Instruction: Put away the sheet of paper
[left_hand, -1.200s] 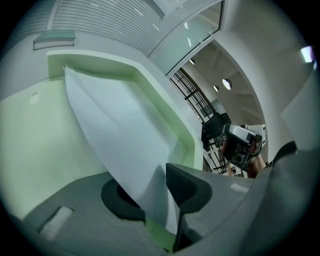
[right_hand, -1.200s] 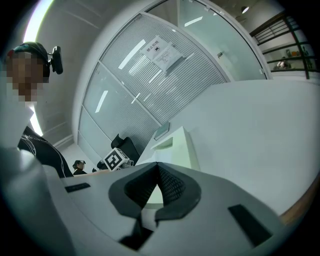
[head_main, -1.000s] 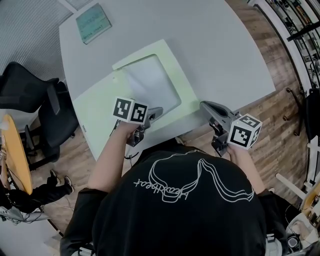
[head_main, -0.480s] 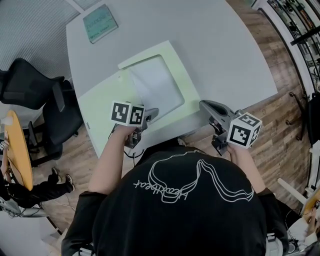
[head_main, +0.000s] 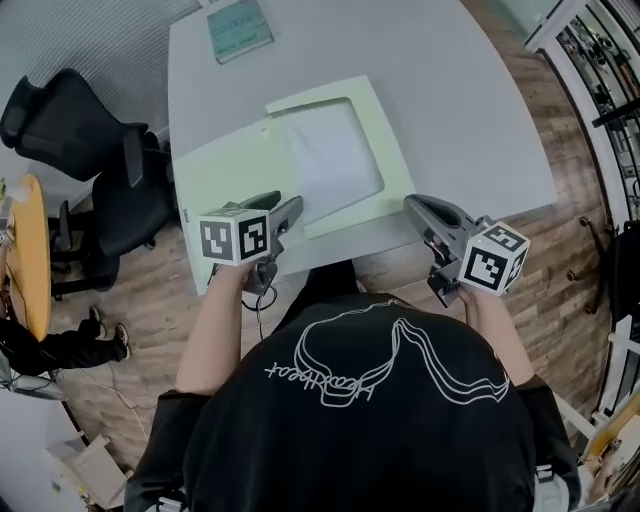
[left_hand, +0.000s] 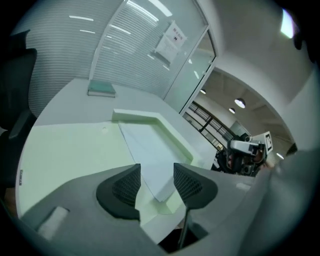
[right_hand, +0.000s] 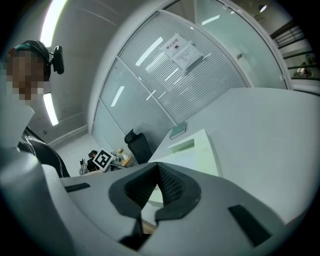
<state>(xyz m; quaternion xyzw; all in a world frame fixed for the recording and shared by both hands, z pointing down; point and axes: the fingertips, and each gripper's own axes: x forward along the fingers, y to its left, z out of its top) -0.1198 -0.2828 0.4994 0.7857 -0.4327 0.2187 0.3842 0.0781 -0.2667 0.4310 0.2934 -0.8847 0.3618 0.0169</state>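
A pale green folder (head_main: 225, 175) lies open on the grey table (head_main: 460, 110). The white sheet of paper (head_main: 330, 160) lies in its right half, framed by a raised green border. My left gripper (head_main: 290, 212) hovers at the folder's near edge, open, gripping nothing. In the left gripper view the sheet (left_hand: 147, 150) shows beyond the gap between the left gripper's (left_hand: 156, 182) jaws, its near corner pointing at me. My right gripper (head_main: 412, 205) is shut and empty at the table's front edge, right of the folder. In the right gripper view, the folder (right_hand: 192, 150) lies past the right gripper (right_hand: 156, 187).
A teal book (head_main: 238, 30) lies at the table's far left corner. A black office chair (head_main: 80, 140) stands left of the table. Bare tabletop spreads right of and behind the folder. Wooden floor surrounds the table, with shelving at the far right.
My left gripper has swung left and drawn back a little from the folder's near edge. The right gripper has hardly moved. The sheet stays in the folder.
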